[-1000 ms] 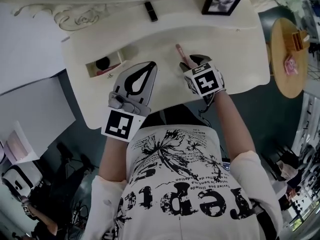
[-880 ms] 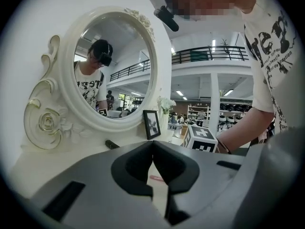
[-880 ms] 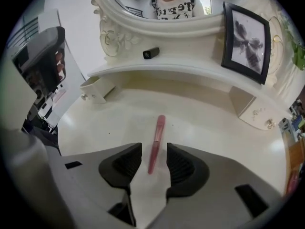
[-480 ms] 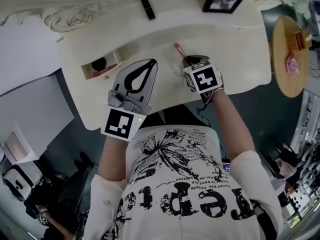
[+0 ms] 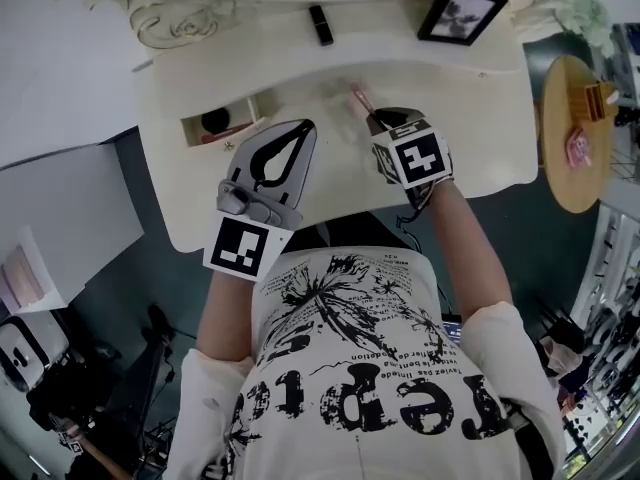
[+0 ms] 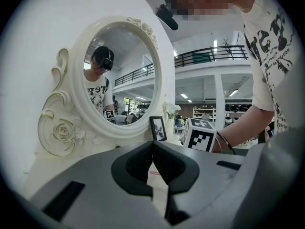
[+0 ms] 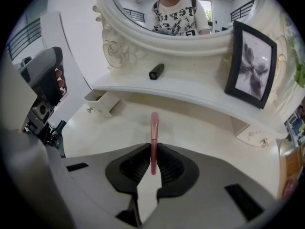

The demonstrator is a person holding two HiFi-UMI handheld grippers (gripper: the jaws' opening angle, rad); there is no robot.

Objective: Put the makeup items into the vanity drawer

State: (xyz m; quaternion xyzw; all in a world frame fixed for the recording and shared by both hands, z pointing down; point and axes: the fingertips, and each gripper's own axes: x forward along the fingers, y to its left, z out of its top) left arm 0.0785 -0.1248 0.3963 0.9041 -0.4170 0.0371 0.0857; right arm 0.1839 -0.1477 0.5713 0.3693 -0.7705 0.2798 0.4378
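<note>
A slim pink makeup brush sticks forward from my right gripper, which is shut on its handle. In the head view the brush lies over the middle of the cream vanity top, ahead of my right gripper. Whether it is lifted off the top I cannot tell. The small drawer stands open at the left, with a dark round item and a pink item inside. My left gripper hovers just right of the drawer, shut and holding nothing. A black tube lies on the back shelf.
A framed photo leans at the back right of the shelf, below the oval mirror. A round wooden side table with small items stands to the right of the vanity. The vanity's front edge runs just under both grippers.
The head view has swung slightly. The right gripper stays over the brush's handle end, and the left gripper has kept its place beside the drawer.
</note>
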